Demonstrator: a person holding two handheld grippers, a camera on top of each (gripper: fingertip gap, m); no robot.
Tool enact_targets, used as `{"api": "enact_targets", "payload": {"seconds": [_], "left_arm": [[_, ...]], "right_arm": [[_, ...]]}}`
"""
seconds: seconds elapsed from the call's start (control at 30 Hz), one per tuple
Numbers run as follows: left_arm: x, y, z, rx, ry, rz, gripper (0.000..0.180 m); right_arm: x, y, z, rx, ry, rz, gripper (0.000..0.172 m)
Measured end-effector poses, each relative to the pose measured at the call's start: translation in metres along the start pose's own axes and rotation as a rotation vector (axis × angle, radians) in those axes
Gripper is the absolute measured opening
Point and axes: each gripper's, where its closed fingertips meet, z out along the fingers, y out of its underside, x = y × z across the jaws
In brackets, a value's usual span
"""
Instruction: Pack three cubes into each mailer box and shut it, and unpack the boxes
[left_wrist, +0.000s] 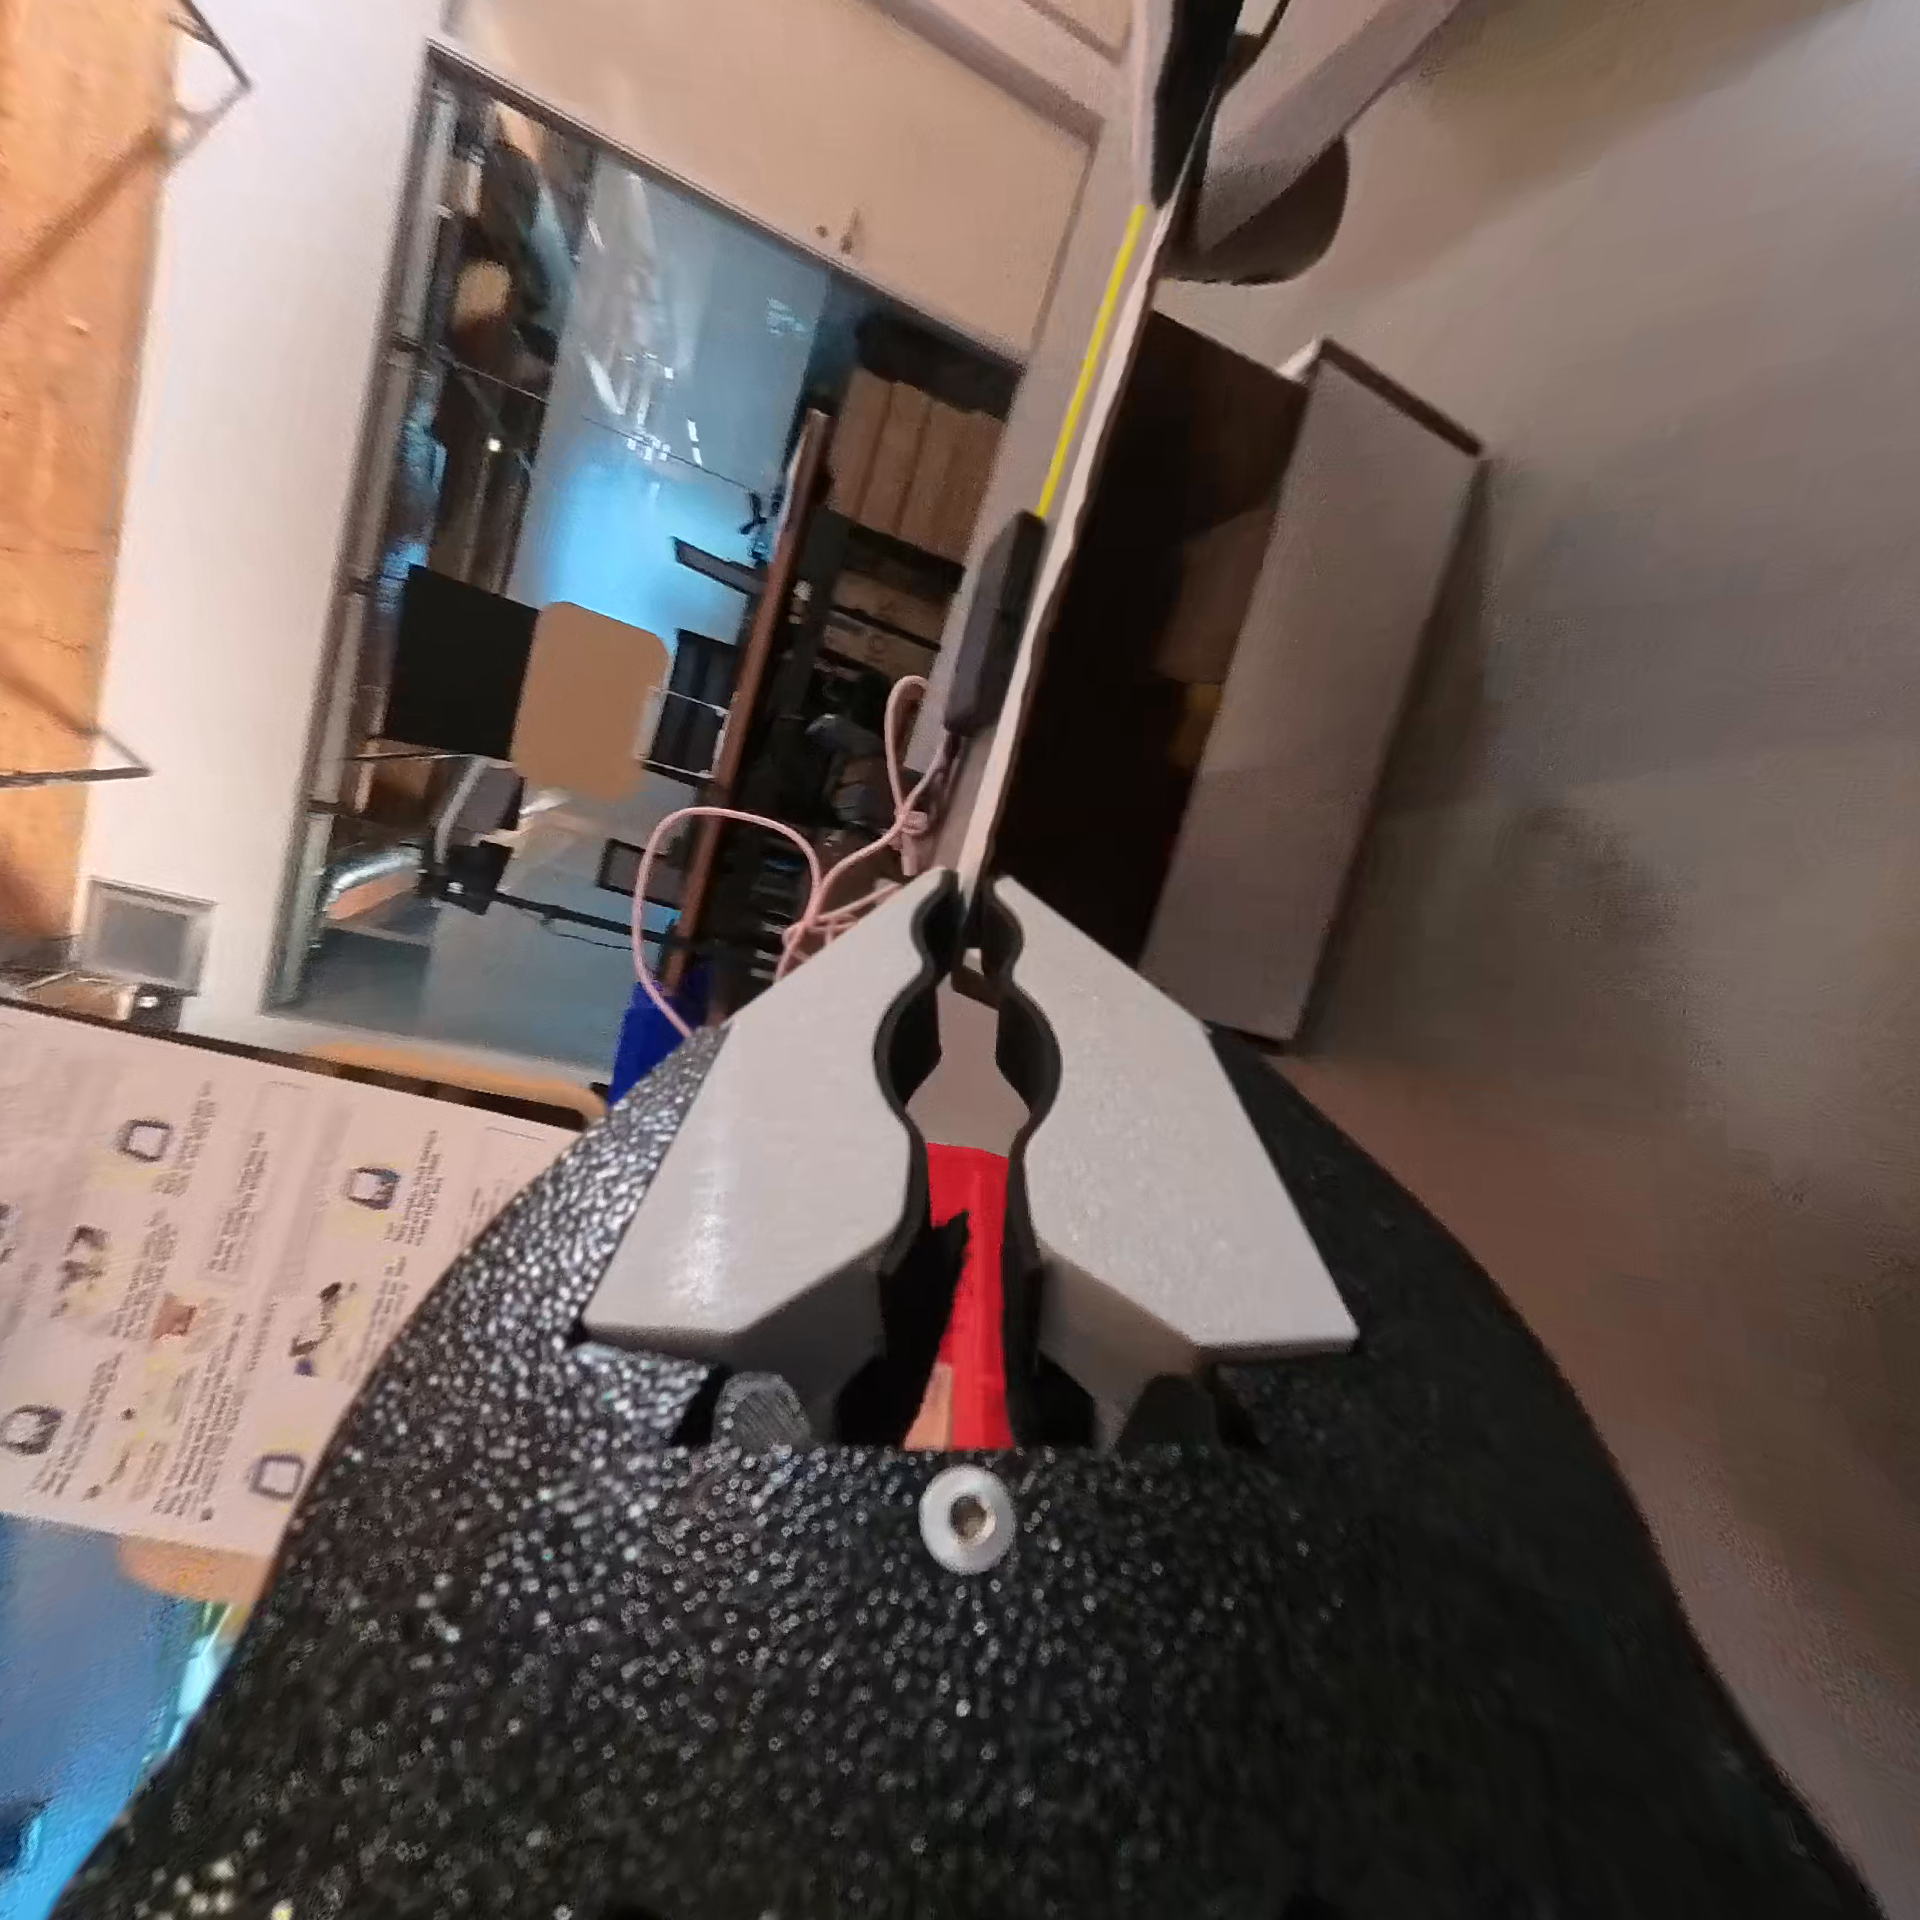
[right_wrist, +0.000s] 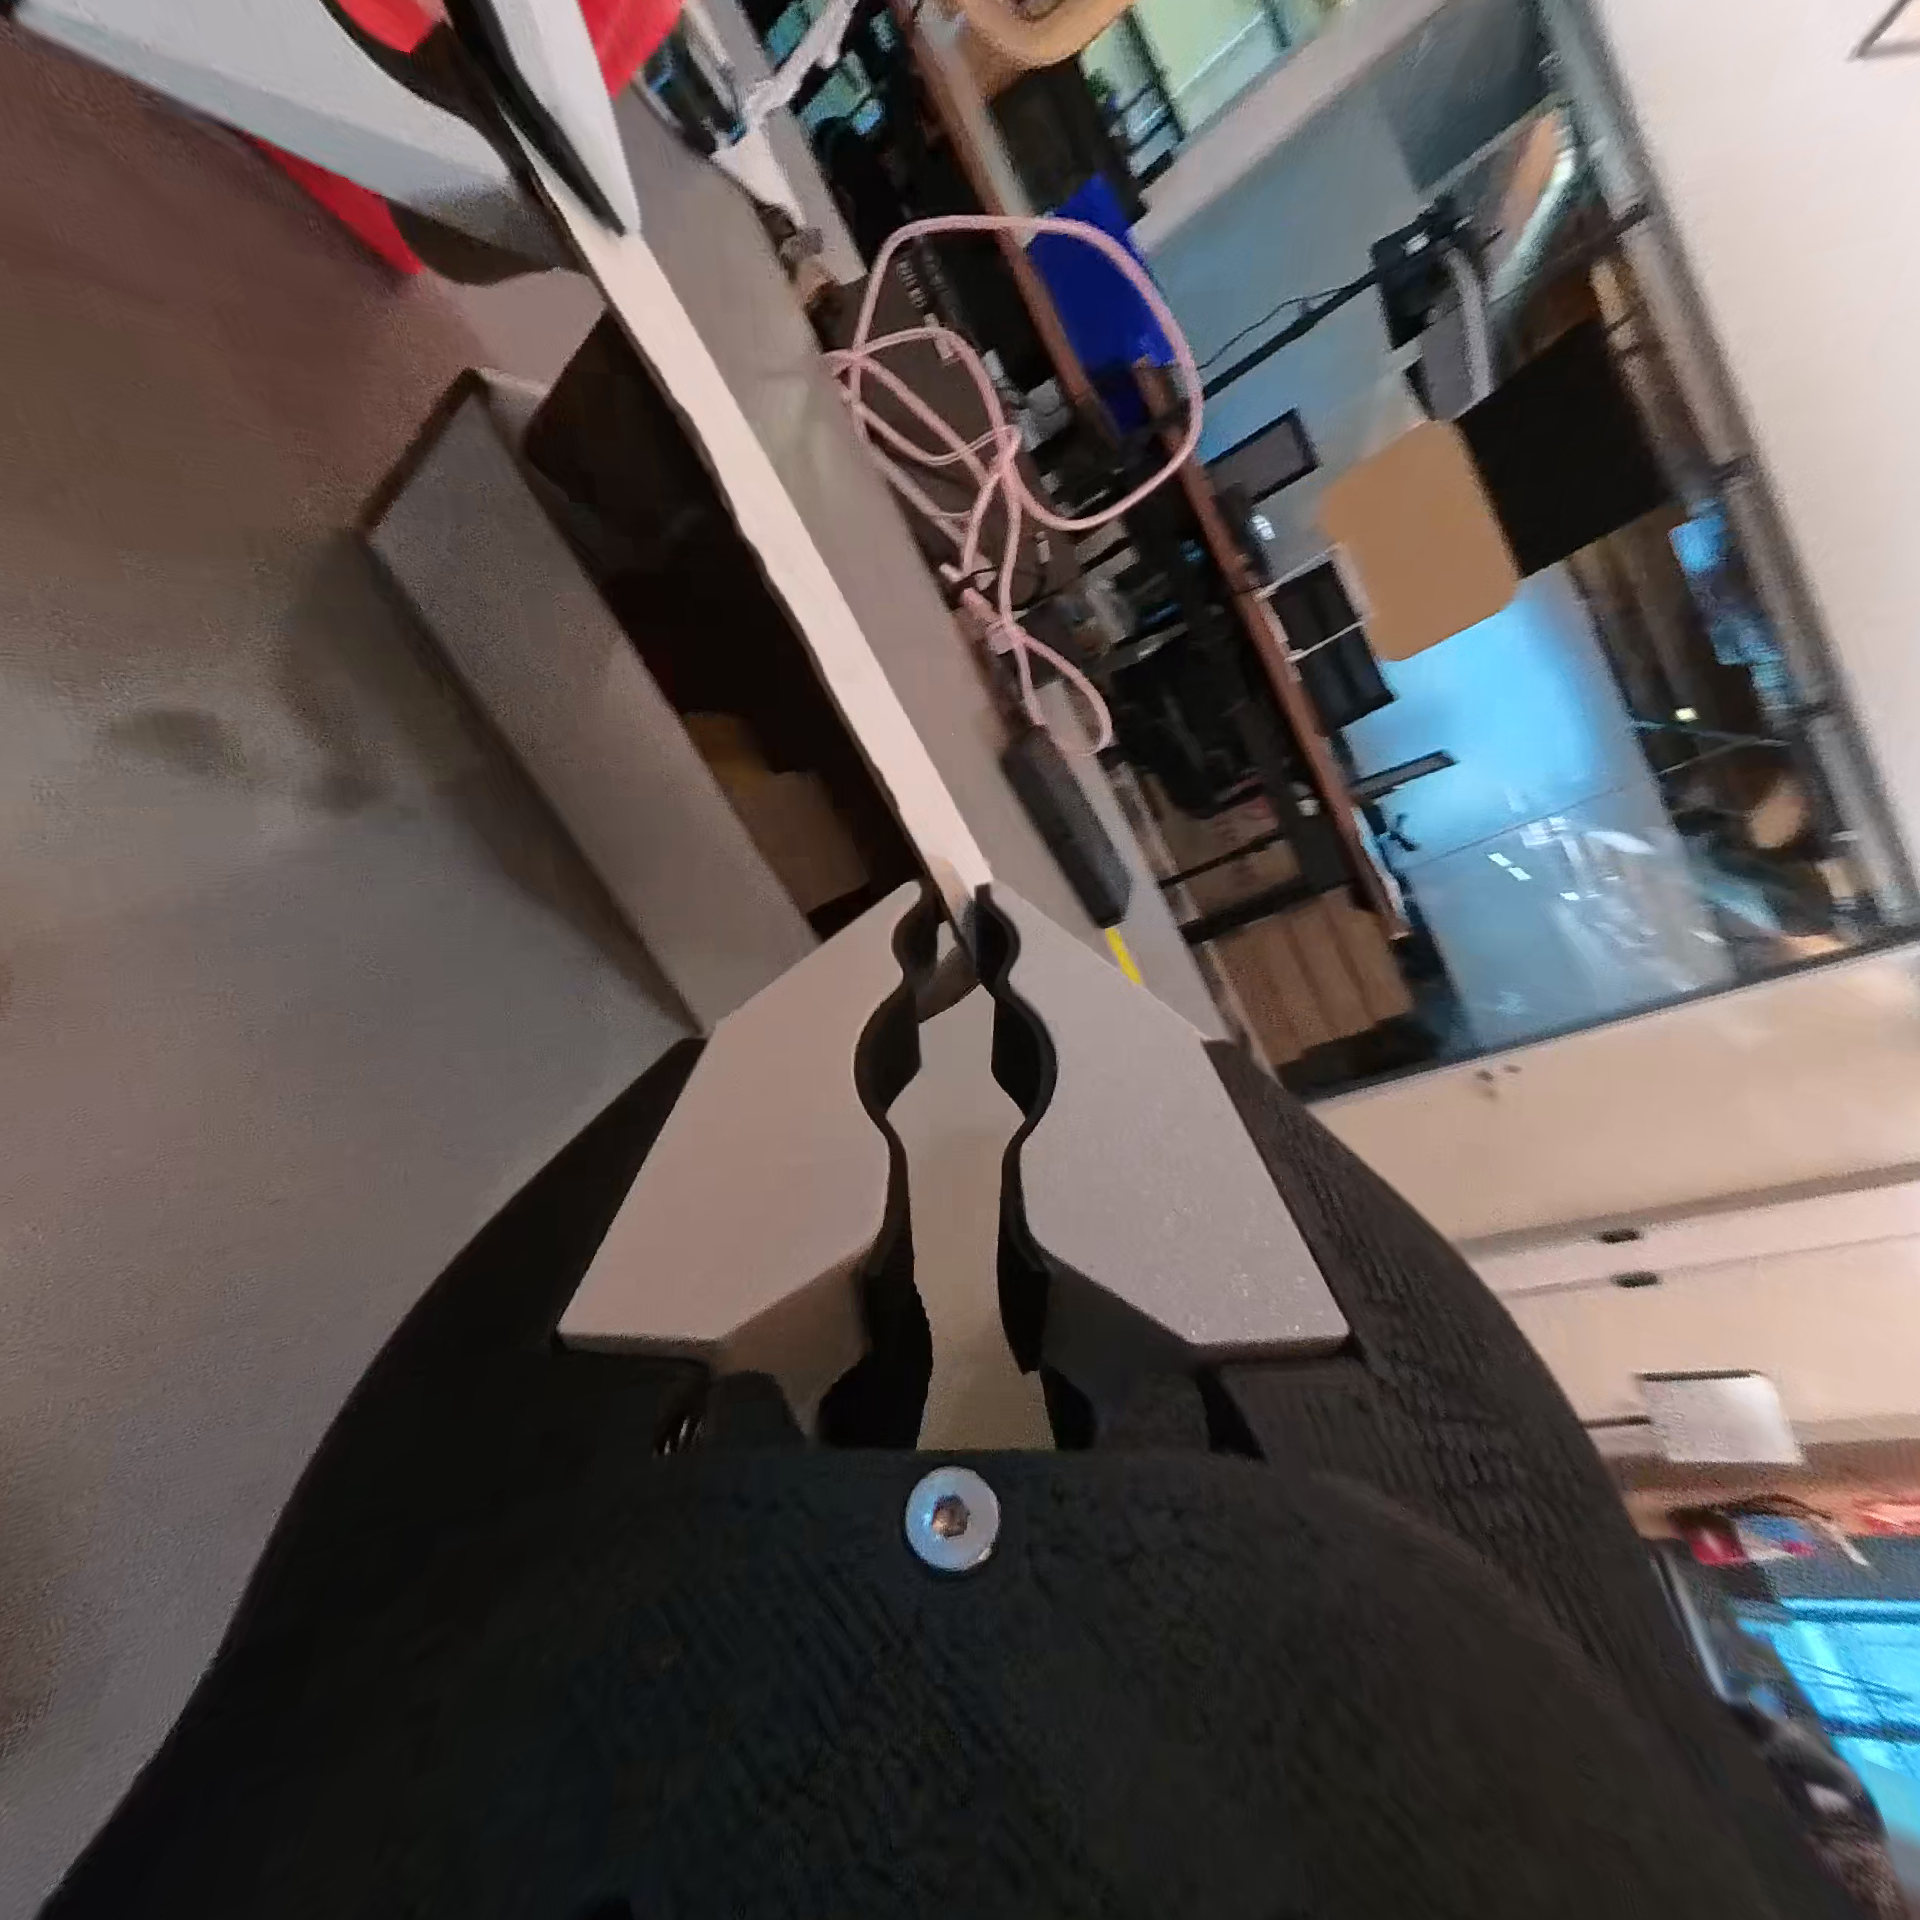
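A white mailer box (left_wrist: 1320, 707) stands open on the grey table, its inside dark. My left gripper (left_wrist: 971, 914) is shut on one end of the raised lid's (left_wrist: 1049, 623) free edge, with the pads pressing the thin cardboard. My right gripper (right_wrist: 961, 914) is shut on the other end of the same lid (right_wrist: 748, 488). Each gripper shows far off in the other's view, the right one (left_wrist: 1247, 125) and the left one (right_wrist: 468, 104). Inside the box (right_wrist: 540, 644) I see a yellow cube (right_wrist: 727, 758) and a brown cube (right_wrist: 800, 821); the rest of the inside is hidden.
A pink cable (right_wrist: 997, 457) and a small black device (right_wrist: 1070, 821) lie on the table behind the lid. A printed sheet (left_wrist: 208, 1299) lies at the left. A large window (left_wrist: 675, 520) is beyond the table. The grey table (left_wrist: 1662, 935) spreads in front of the box. Left tips to right tips: about 12 centimetres.
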Motion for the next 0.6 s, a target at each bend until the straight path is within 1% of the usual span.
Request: {"api": "enact_targets", "payload": {"seconds": [0.2,0.4,0.47,0.5,0.53,0.57,0.6], "left_arm": [[0.034,0.011,-0.001,-0.040,0.130,-0.040,0.001],[0.038,0.012,0.000,-0.045,0.145,-0.060,0.002],[0.040,0.012,0.000,-0.039,0.158,-0.087,0.014],[0.043,0.012,0.000,-0.034,0.171,-0.103,0.020],[0.049,0.014,-0.002,-0.041,0.204,-0.112,0.026],[0.056,0.016,-0.005,-0.051,0.247,-0.111,0.047],[0.061,0.017,-0.008,-0.054,0.274,-0.115,0.063]], "right_arm": [[-0.029,0.018,0.002,-0.056,-0.135,0.045,0.005],[-0.033,0.021,0.004,-0.052,-0.162,0.098,0.006],[-0.036,0.021,0.004,-0.042,-0.182,0.132,0.010],[-0.038,0.021,0.003,-0.033,-0.205,0.157,0.016],[-0.041,0.019,0.001,-0.020,-0.227,0.183,0.034],[-0.043,0.018,-0.001,-0.006,-0.237,0.202,0.051],[-0.043,0.017,-0.002,0.007,-0.234,0.205,0.064]]}}
